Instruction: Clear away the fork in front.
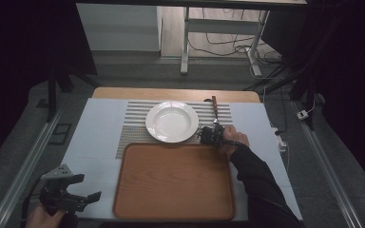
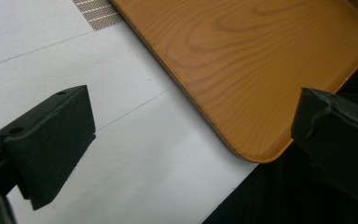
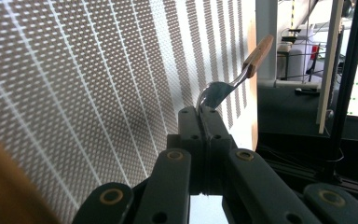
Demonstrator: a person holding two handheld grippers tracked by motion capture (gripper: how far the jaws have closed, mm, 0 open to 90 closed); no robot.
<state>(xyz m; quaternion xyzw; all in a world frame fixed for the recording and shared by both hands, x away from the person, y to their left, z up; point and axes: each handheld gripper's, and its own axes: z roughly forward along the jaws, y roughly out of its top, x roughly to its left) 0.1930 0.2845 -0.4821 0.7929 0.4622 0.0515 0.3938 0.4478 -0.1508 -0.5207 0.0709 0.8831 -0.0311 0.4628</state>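
The right claw (image 3: 204,114) is clenching the fork (image 3: 223,87) right of the plate (image 1: 172,121), while the left claw (image 2: 191,140) is hanging released near the tray (image 2: 242,56).

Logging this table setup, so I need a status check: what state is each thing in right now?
Fork: metal end pinched in the right claw, wooden handle pointing away.
Right claw: shut on the fork.
Left claw: open, holding nothing.
Plate: empty, on the striped mat.
Tray: empty.

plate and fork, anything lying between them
Nothing: in the high view only bare striped mat separates the plate from the fork.
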